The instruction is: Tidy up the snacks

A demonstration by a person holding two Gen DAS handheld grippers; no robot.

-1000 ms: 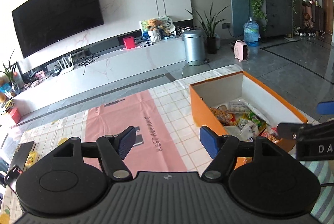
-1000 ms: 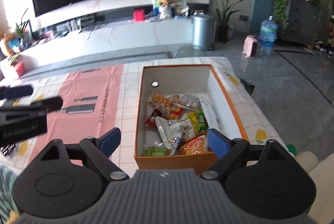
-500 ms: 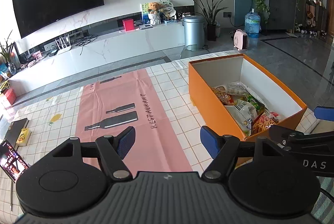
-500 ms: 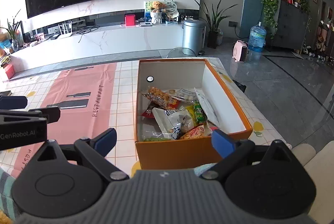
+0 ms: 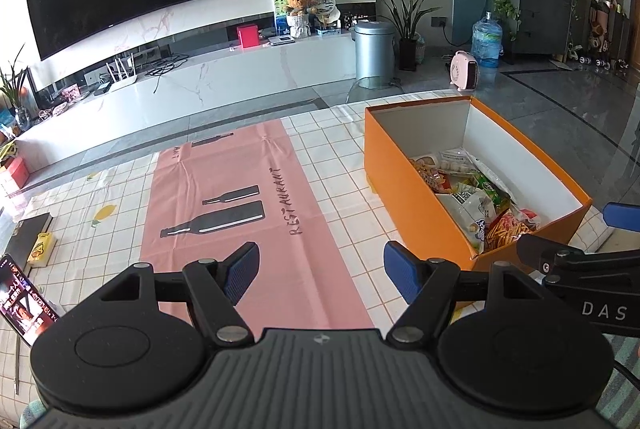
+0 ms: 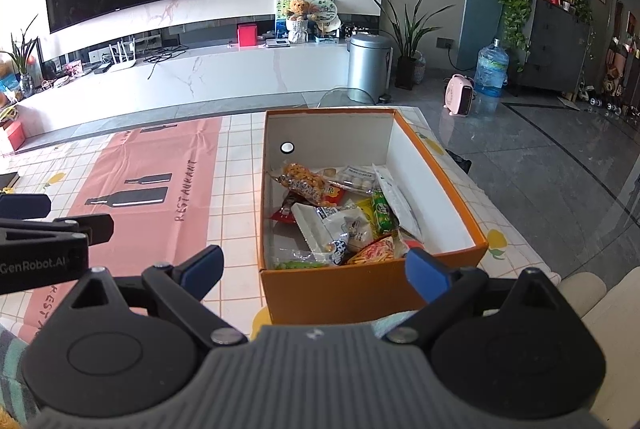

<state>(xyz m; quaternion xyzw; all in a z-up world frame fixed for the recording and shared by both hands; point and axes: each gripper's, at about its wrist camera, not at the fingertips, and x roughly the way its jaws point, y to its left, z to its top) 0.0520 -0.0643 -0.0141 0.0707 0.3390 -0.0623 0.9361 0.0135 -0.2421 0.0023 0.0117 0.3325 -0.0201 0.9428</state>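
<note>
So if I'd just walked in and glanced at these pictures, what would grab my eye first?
Probably the bright orange box on the checkered tablecloth, open-topped with a jumble of colourful snack packets inside. Beside it lies a pink mat printed with black bottles. Up close, two open grippers frame the views: the right gripper by the box's near end, the left gripper over the mat.
</note>
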